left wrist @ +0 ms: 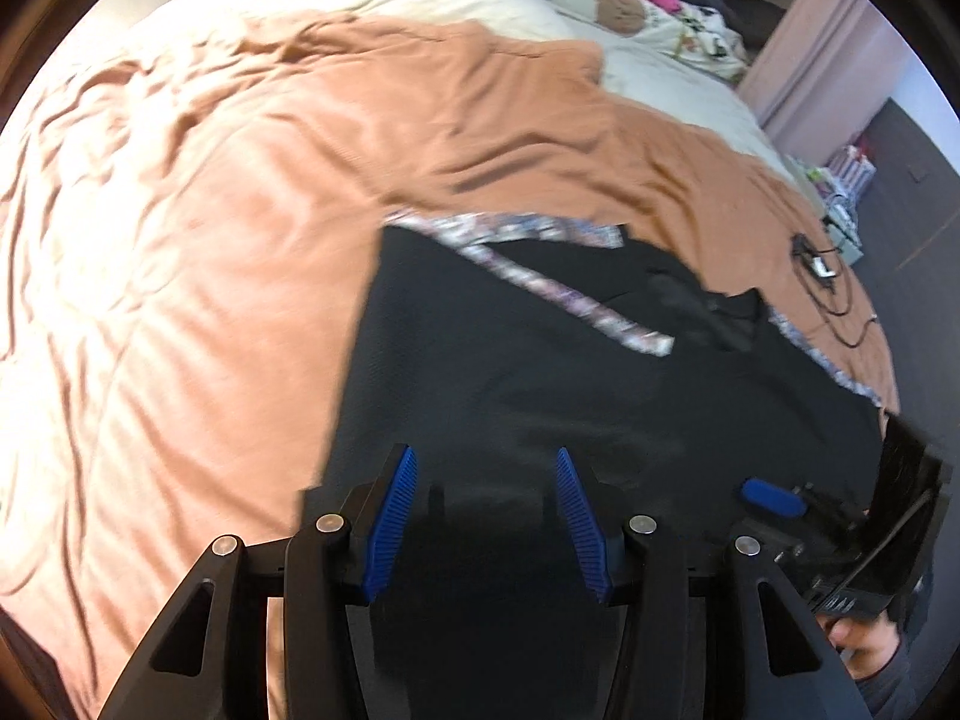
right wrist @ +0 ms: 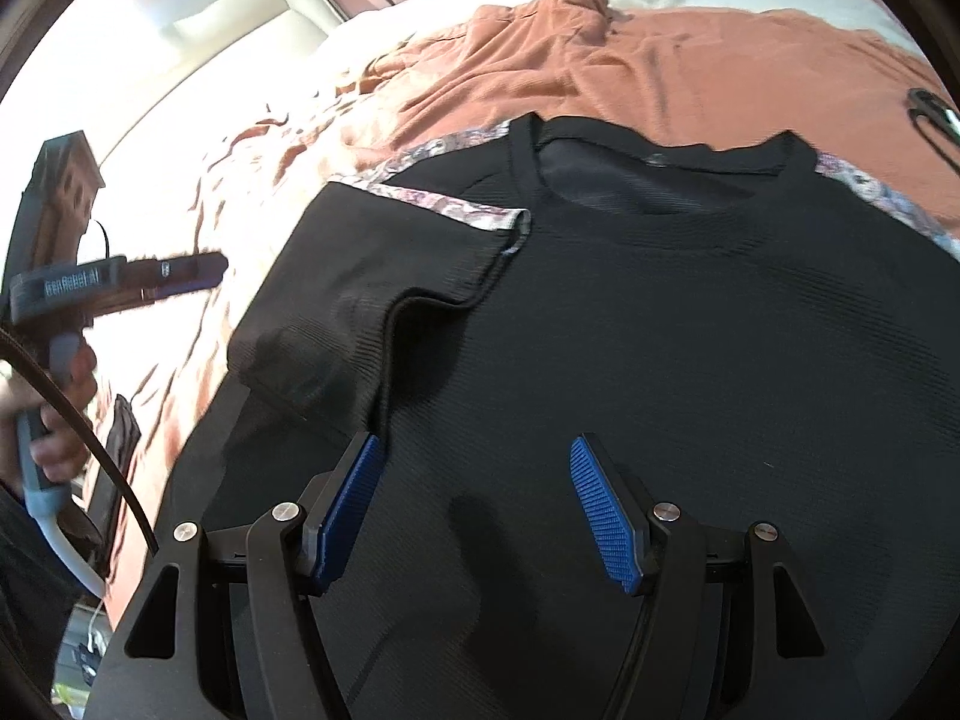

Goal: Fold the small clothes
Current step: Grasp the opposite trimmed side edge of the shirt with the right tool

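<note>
1. Now the left tongs (left wrist: pixel 483 516) and right tongs (right wrist: pixel 477 510) hang spread over the black T-shirt (right wrist: pixel 660 348), pinching nothing.
2. The T-shirt lies flat on the bed's orange blanket (right wrist: pixel 690 72).
3. One sleeve (right wrist: pixel 384 276) is folded inward; the opposite sleeve and body folds apparently remain.

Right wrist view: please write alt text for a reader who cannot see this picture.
A black T-shirt lies flat on an orange blanket, neckline away from the camera, with one floral-trimmed sleeve folded over its body. The right gripper hovers over the shirt, its blue fingers open and empty. At the left edge, a hand holds the left gripper.
</note>
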Demonstrator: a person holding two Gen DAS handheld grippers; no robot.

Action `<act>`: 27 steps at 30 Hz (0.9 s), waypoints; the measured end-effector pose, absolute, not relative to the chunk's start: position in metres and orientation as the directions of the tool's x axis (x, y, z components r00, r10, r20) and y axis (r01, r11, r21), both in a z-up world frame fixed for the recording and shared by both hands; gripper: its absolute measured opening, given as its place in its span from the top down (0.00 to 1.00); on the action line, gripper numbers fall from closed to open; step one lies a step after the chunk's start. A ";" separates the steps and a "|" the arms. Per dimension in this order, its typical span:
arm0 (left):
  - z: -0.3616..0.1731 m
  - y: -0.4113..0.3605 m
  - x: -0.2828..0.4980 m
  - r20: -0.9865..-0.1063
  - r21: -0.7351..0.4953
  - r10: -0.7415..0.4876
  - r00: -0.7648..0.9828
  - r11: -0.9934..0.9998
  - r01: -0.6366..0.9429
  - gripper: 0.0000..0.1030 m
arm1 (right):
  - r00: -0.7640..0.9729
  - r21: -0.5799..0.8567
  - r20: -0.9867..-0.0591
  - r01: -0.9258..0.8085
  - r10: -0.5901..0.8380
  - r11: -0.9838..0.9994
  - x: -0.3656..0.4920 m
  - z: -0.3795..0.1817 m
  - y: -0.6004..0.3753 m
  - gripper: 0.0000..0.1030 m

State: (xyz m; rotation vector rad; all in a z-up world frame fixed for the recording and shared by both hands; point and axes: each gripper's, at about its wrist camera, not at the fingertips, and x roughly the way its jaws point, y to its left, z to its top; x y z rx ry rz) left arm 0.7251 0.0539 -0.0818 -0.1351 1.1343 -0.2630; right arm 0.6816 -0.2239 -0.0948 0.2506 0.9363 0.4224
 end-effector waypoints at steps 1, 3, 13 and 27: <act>-0.085 0.062 0.722 -0.881 -0.230 -0.262 0.393 0.965 0.128 0.50 | 0.515 0.396 -0.722 -0.240 0.462 0.886 0.686 -0.096 -0.221 0.38; -0.091 0.074 0.717 -0.890 -0.212 -0.242 0.386 0.970 0.120 0.50 | 0.502 0.424 -0.720 -0.228 0.479 0.877 0.698 -0.102 -0.215 0.38; -0.126 0.121 0.696 -0.931 -0.129 -0.156 0.331 0.986 0.103 0.50 | 0.464 0.565 -0.685 -0.149 0.562 0.811 0.748 -0.125 -0.196 0.38; -0.158 0.105 0.690 -0.936 0.016 -0.053 0.347 0.981 0.193 0.50 | 0.498 0.649 -0.654 -0.016 0.569 0.761 0.811 -0.149 -0.195 0.66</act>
